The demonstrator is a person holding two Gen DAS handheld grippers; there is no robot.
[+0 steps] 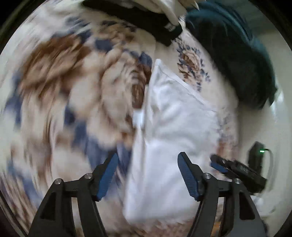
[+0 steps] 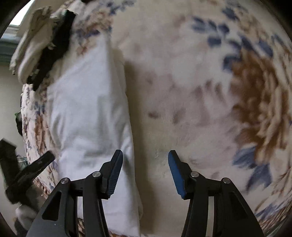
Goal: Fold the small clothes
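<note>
The left gripper and right gripper both hang open and empty above the floral blanket. The white garment lies there as a long folded strip. Judging by this, the next fold should pinch the near end's corners evenly, avoiding the clothes pile beyond.

Each camera sits just behind its own tool and looks steeply down along the fingers at a flower-printed bedspread, from close above. The left wrist view has the left tool at its bottom edge, the right wrist view the right tool. Both share the folded white cloth, the black garment at its far end, and each other's tool at the frame's side.
</note>
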